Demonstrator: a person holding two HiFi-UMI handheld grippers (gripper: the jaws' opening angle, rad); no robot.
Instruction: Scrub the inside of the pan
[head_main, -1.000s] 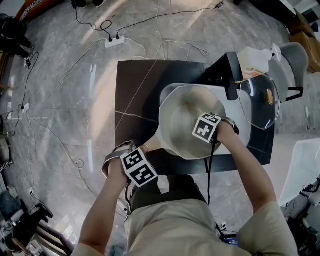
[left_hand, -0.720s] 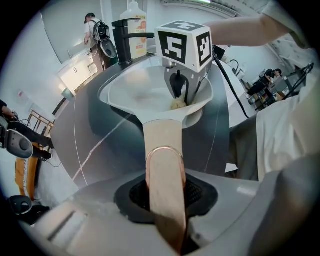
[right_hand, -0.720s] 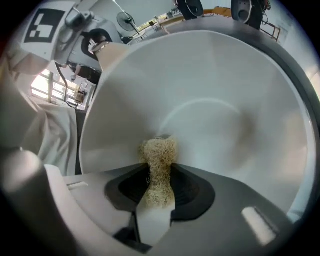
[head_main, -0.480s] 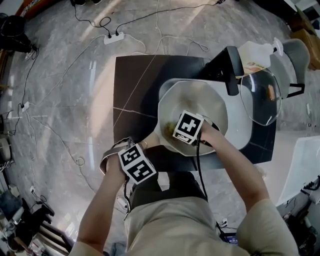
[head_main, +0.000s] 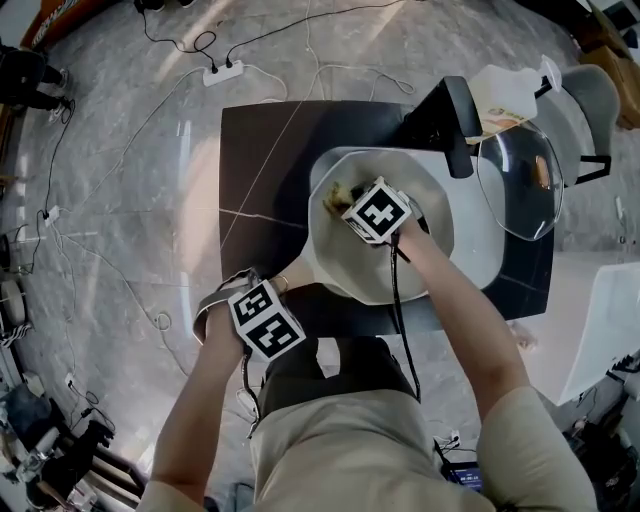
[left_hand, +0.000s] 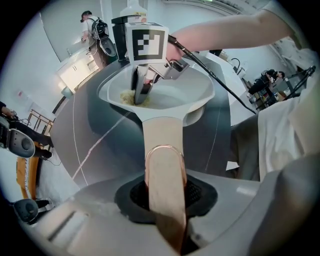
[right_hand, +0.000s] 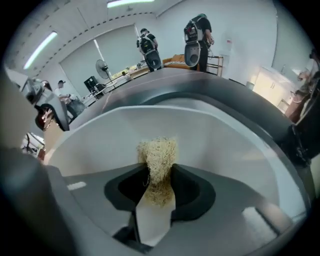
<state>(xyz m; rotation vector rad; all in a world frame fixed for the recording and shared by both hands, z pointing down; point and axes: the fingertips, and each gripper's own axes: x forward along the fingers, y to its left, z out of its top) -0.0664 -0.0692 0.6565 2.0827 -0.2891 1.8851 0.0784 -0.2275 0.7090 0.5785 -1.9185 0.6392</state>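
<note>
A white pan (head_main: 425, 255) stands on the black table (head_main: 265, 170), its pale wooden handle (head_main: 299, 281) pointing toward me. My left gripper (head_main: 268, 312) points straight down and is shut on that handle (left_hand: 164, 165), near its end. My right gripper (head_main: 364, 206) is inside the pan at the far left side, shut on a yellowish fibrous scrubber (right_hand: 157, 162). The scrubber (head_main: 339, 190) presses against the pan's white inner wall (right_hand: 230, 145). In the left gripper view the right gripper (left_hand: 142, 93) leans into the bowl (left_hand: 175, 97).
A glass lid (head_main: 520, 190) lies to the right of the pan, a white jug (head_main: 505, 98) behind it. A black block (head_main: 447, 122) sits at the pan's far edge. Cables and a power strip (head_main: 223, 70) lie on the floor.
My right gripper has swept with the scrubber from the pan's near right side across to its far left side. The left gripper and the handle have stayed put.
</note>
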